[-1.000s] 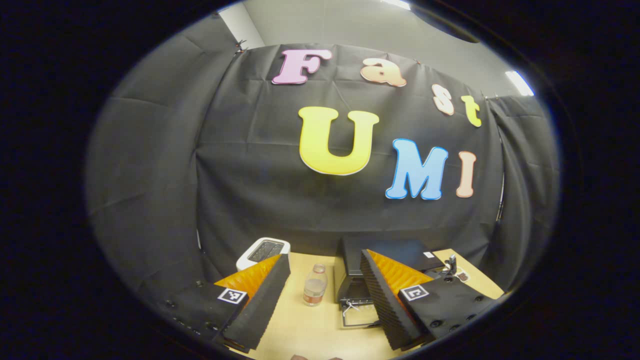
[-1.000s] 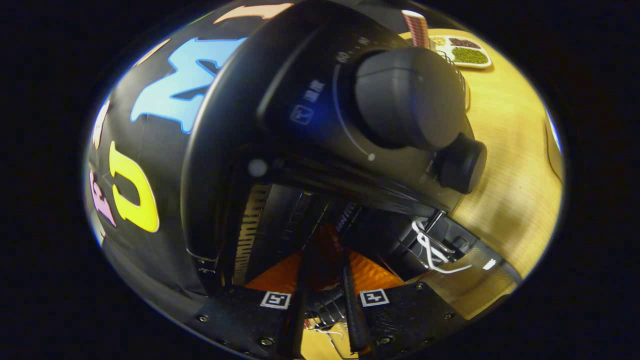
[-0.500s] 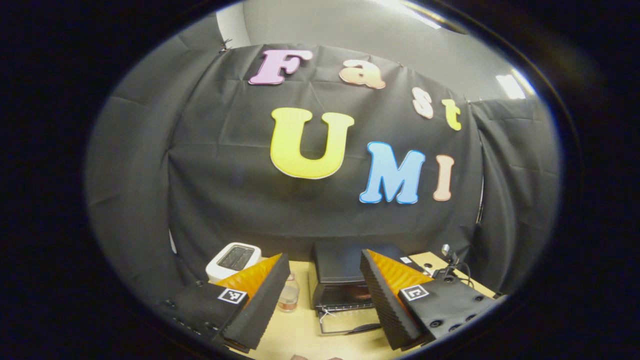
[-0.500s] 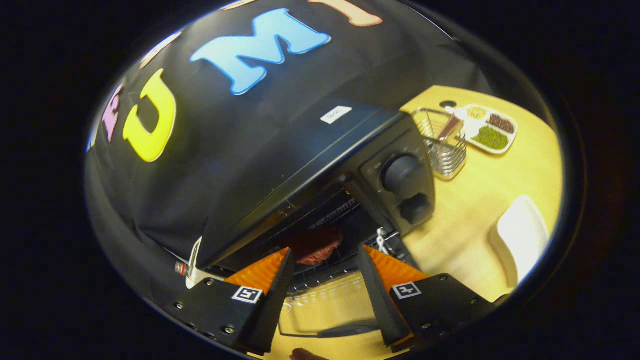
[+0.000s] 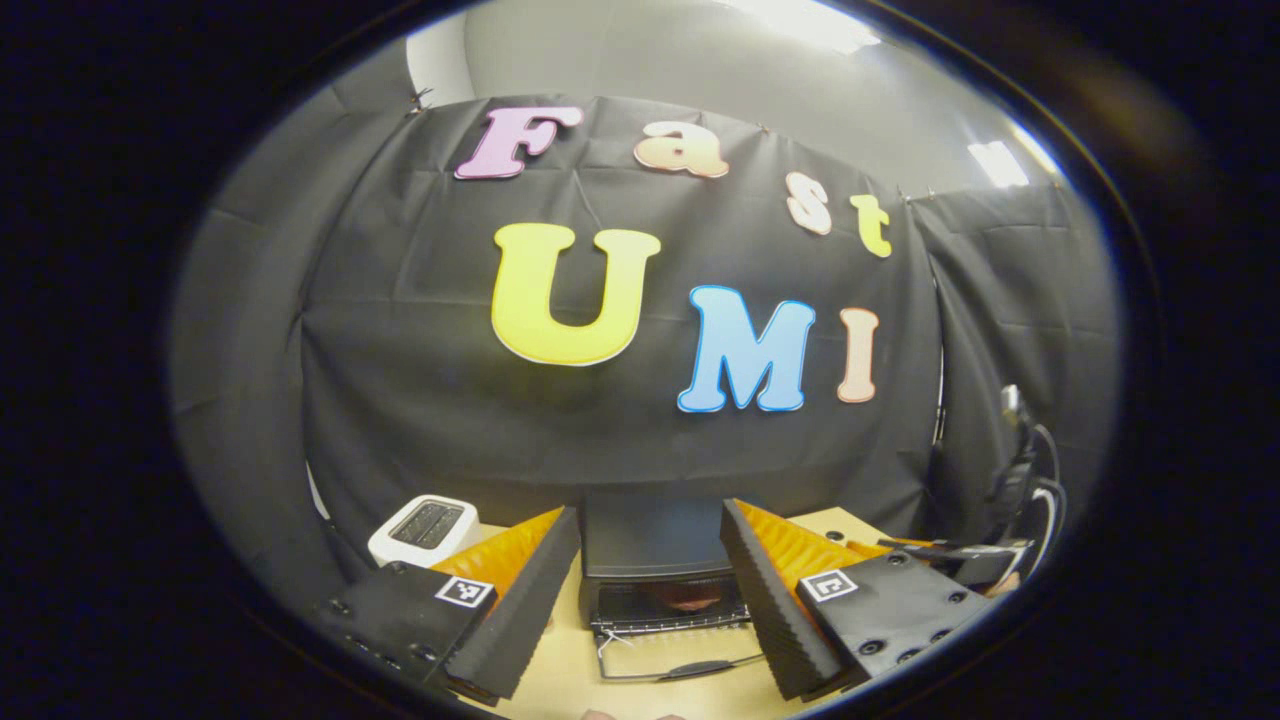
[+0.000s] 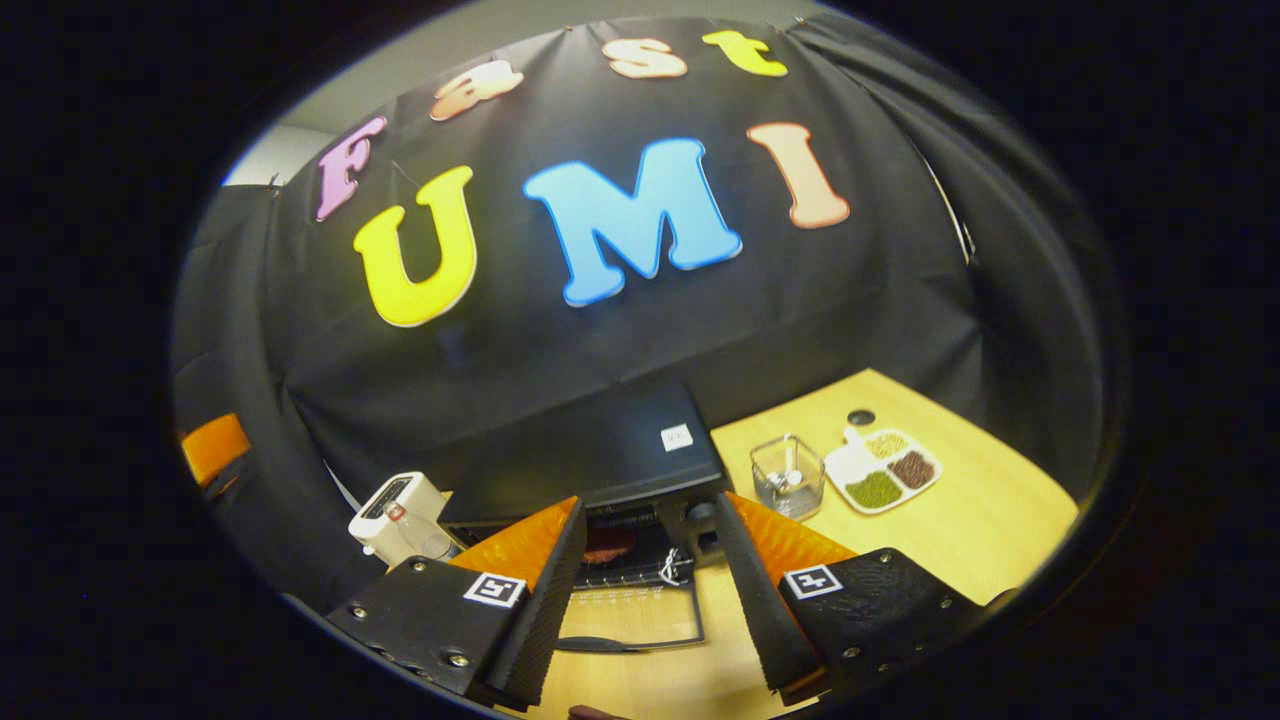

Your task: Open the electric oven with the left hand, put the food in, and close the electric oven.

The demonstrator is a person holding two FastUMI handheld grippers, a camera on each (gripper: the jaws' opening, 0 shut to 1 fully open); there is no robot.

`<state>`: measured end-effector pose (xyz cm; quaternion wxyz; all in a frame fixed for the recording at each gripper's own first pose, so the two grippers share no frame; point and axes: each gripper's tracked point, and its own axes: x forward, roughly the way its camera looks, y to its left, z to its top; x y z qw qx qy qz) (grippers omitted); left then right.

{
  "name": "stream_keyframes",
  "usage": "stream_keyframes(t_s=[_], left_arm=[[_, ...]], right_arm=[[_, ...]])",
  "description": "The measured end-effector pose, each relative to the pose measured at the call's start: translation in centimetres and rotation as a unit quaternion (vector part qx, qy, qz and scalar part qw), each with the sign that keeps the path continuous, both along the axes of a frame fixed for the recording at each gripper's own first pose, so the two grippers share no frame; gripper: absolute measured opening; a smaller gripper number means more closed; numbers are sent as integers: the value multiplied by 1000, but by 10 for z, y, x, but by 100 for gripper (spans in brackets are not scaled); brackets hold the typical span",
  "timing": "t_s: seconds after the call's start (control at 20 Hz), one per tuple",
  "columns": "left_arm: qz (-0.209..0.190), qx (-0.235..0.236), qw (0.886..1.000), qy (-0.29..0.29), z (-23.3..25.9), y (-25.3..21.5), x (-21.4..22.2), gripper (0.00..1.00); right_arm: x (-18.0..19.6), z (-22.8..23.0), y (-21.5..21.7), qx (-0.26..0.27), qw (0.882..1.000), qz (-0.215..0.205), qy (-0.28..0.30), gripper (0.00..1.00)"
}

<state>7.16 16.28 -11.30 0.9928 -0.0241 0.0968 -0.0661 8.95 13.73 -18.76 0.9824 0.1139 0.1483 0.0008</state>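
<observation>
Food (image 6: 608, 545) sits inside the electric oven (image 6: 600, 460); left claw (image 5: 650, 600), spread and empty, should lift the dropped door (image 5: 680, 662) squarely shut.

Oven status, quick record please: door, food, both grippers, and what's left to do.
oven: black, at the back of the wooden table
door: open, folded down flat in front of the cavity
food: reddish piece lying on the rack inside
left gripper: open, empty, facing the oven mouth
right gripper: open, empty, back from the oven
remaining: close the door
</observation>
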Motion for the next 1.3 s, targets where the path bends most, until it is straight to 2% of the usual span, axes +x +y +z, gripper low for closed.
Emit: stream_keyframes(t_s=[0.2,0.5,0.55,0.6,0.65,0.7,0.75,0.8,0.85,0.9,1.05,1.15,1.3], left_arm=[[14,14,1000,-12,11,-33,-4,100],[26,21,999,-40,38,-82,-8,100],[25,22,999,-42,40,-89,-8,100],[25,21,999,-42,42,-95,-9,100],[26,22,999,-41,41,-99,-10,100],[27,24,999,-39,38,-100,-9,95],[29,26,999,-34,34,-101,-10,91],[34,23,999,-29,29,-102,-9,92],[31,14,999,-18,20,-105,-9,93],[29,8,1000,2,4,-108,-9,94],[25,4,996,83,-55,-109,-8,98],[22,-9,989,146,-93,-112,-17,100],[22,-6,975,223,-147,-112,-28,92]], right_arm=[[-26,83,-26,-42,996,-17,-75,79],[-45,140,-42,-82,988,5,-133,79],[-44,144,-44,-83,987,9,-138,88],[-46,146,-47,-81,986,14,-144,78],[-44,147,-45,-80,986,25,-147,81],[-43,144,-45,-83,985,31,-145,81],[-42,139,-49,-87,986,31,-140,89],[-42,135,-51,-90,986,32,-135,98],[-43,133,-51,-89,987,31,-130,91],[-43,132,-54,-87,988,29,-127,98],[-45,124,-62,-88,989,21,-114,98],[-48,121,-65,-90,990,20,-107,98],[-48,118,-73,-89,991,15,-100,98]])
